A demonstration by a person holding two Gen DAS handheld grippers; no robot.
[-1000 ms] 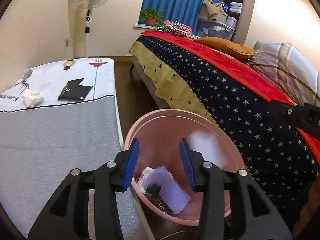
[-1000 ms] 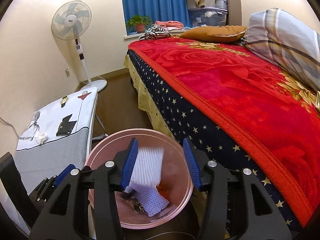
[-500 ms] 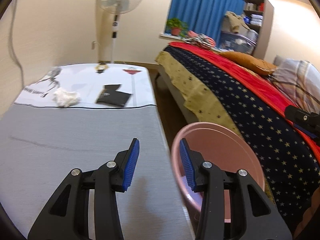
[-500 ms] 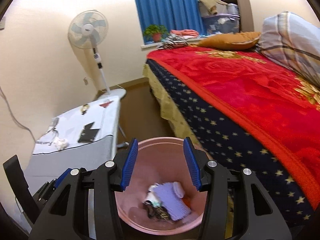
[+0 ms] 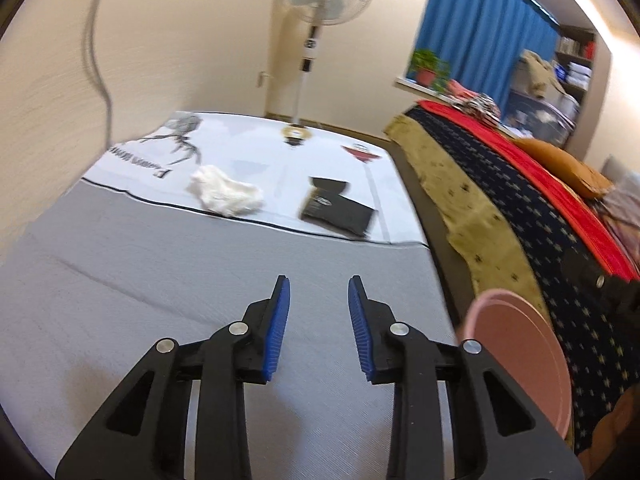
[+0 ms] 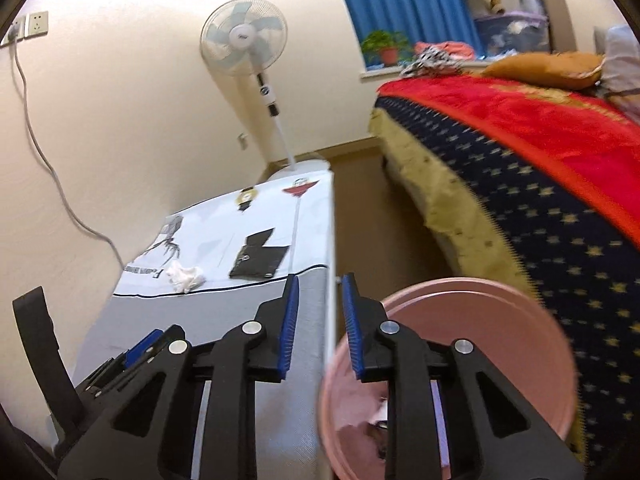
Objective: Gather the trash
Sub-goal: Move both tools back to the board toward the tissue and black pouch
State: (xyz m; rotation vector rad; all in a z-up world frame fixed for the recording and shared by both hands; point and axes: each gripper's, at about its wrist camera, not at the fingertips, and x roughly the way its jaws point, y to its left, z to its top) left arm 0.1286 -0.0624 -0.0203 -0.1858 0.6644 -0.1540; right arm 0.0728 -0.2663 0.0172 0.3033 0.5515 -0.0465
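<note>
While just narrowing, left gripper [image 5: 315, 330] jaws part-open, empty, right gripper [image 6: 318, 327] likewise, nothing touched.

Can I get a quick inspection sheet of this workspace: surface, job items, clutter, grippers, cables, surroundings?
Surface: table with a grey and white printed cover, beside the bed.
Job's things: crumpled white tissue and flat black packet lie apart on the white part; pink bin on the floor between table and bed, trash inside.
Clutter: nothing seen beyond those two items.
Grippers: left gripper over the grey part, right gripper over the table edge and bin rim; both have jaws apart after just closing somewhat, with nothing between them.
Cables: grey cable hangs from a wall socket towards the table.
Surroundings: standing fan, bed with red blanket, blue curtain, potted plant.
</note>
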